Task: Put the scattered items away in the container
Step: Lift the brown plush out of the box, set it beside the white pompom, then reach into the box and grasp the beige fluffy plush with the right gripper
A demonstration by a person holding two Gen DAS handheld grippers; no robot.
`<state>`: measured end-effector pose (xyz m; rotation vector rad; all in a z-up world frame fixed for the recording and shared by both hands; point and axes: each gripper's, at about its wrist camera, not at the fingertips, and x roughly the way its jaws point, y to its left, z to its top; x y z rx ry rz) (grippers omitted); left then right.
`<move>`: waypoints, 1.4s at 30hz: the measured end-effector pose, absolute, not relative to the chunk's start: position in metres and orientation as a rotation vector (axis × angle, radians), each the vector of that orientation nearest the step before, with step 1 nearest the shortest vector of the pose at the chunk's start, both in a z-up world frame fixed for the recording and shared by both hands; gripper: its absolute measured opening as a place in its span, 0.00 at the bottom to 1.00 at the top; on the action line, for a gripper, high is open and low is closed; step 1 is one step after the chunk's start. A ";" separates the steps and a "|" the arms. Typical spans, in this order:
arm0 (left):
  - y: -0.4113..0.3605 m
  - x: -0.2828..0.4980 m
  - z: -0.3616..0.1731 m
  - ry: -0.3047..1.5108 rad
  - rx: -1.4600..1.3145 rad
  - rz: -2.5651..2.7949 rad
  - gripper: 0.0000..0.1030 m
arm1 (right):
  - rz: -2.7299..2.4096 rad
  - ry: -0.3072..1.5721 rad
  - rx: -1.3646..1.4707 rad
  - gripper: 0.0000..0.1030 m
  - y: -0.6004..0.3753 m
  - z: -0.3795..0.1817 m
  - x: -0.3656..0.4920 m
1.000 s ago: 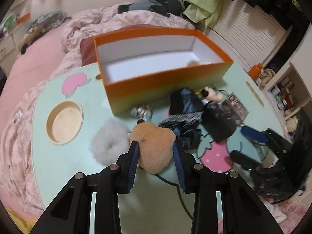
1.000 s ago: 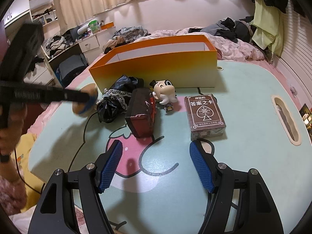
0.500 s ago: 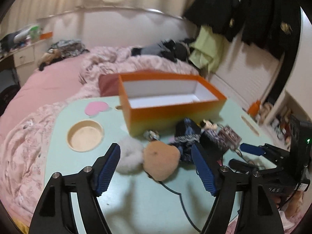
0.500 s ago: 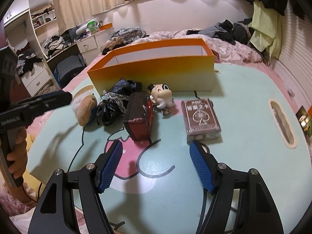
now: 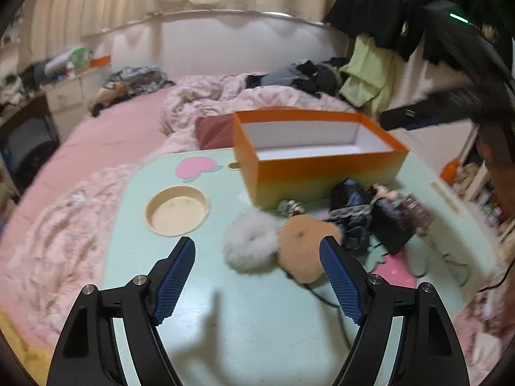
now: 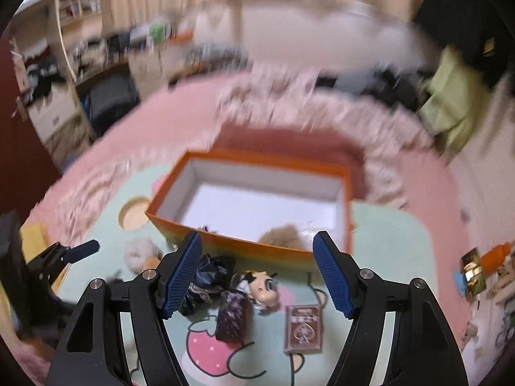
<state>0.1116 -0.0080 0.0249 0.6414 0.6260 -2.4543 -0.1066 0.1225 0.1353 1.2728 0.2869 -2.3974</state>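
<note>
Left gripper (image 5: 257,262) fingers spread wide, just been opening, nothing pinched; tan plush (image 5: 307,246) lies loose on the worktop (image 5: 257,325) just ahead, near the right finger, touching the white fluffy pompom (image 5: 249,243). Right gripper (image 6: 257,265) fingers also spread, empty, hovering above the clutter. Near the worktop's front edge on the strawberry print: brown card deck (image 6: 302,328) with a spade emblem, writing on it too blurred to read; dark red box (image 6: 232,318) just beside it; big-eyed cartoon figurine (image 6: 264,288) behind them; black frilly fabric bundle (image 6: 206,278) left of that. Small silver trinket (image 5: 291,207) sits against the container's front wall. Orange cardboard box (image 6: 267,251), white inside, stands at the worktop's far edge against the bed; in the right wrist view a tan fuzzy lump shows at its near inner wall, too blurred to identify. Almost everything is outside the box, so tidying has barely begun. Risks: a black cable (image 5: 322,299) runs under the plush, so a grab could snag it; plush and pompom touch, so one pinch may drag both; the light box could slide off toward the bed if a finger knocks it; right view is motion-blurred, so aim is unreliable.
</note>
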 end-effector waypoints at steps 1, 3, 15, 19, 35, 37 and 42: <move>-0.006 0.110 0.024 0.596 0.647 -2.442 0.77 | -2.358 0.283 1.366 0.69 0.119 0.127 -0.126; -0.002 0.109 0.023 0.552 0.653 -2.429 0.77 | -2.314 0.279 1.500 0.69 0.114 0.112 -0.155; 0.001 0.108 0.019 0.531 0.672 -2.453 0.77 | -2.322 0.463 1.670 0.69 0.099 0.068 -0.189; 0.000 0.107 0.017 0.546 0.676 -2.445 0.77 | -2.319 0.474 1.678 0.69 0.098 0.066 -0.187; -0.001 0.105 0.014 0.584 0.692 -2.480 0.77 | -2.205 0.513 1.873 0.68 0.098 0.064 -0.215; -0.002 0.107 0.014 0.600 0.686 -2.486 0.77 | -2.165 0.513 1.913 0.52 0.098 0.057 -0.220; -0.004 0.111 0.016 0.617 0.658 -2.477 0.77 | -2.177 0.624 1.934 0.50 0.095 0.043 -0.220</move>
